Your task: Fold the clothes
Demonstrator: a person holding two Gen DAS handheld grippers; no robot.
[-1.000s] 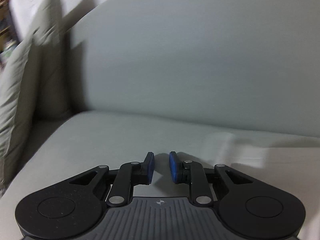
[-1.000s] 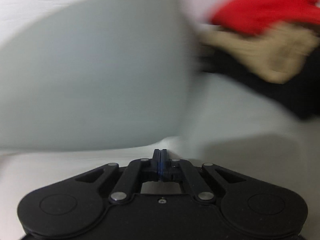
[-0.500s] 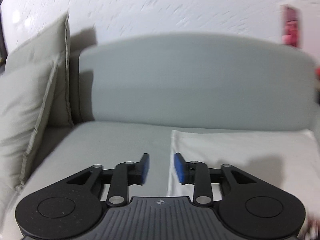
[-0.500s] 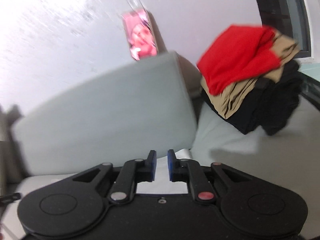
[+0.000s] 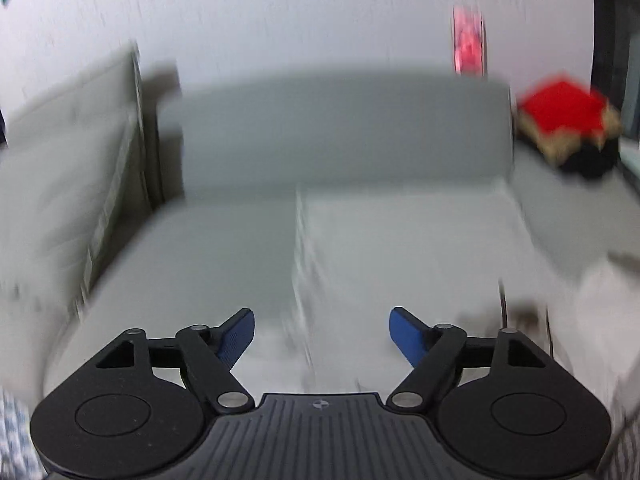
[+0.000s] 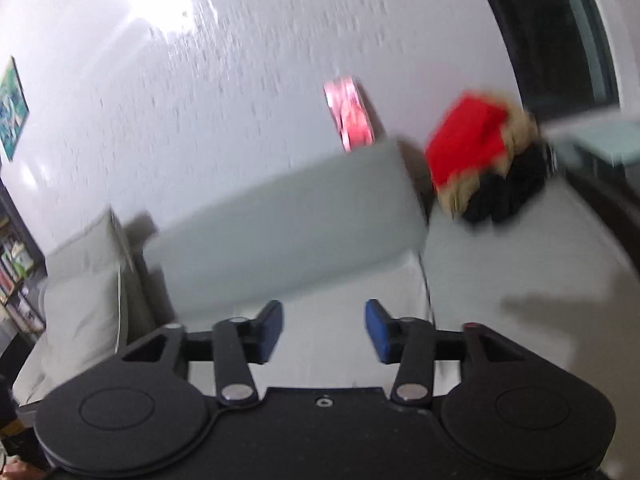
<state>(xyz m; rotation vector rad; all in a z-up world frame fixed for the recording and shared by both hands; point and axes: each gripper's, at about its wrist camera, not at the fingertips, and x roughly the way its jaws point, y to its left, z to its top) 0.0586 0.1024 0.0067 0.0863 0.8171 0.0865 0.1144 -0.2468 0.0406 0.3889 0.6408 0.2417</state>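
Two claws are seen, one in each wrist view, both blurred by motion. The left claw [image 5: 322,330] is spread wide, its jaws having just been opening, and nothing is held between its two blue pads [image 5: 236,336]. The right claw [image 6: 324,330] is parted about halfway, its jaws likewise just opened, and nothing is gripped by it either. One white folded cloth [image 5: 400,248] is laid flat on the grey sofa [image 5: 340,128], directly ahead of and below both claws. One stack of folded clothes [image 6: 484,160] is placed far ahead and to the right of the claws, on the sofa's end; three layers can be counted in it: red on top, tan beneath, black at the bottom. Two pale cushions [image 6: 84,300] are propped to the left of the claws. One pink picture [image 6: 352,112] is fixed to the wall [image 6: 200,100] above the sofa back.
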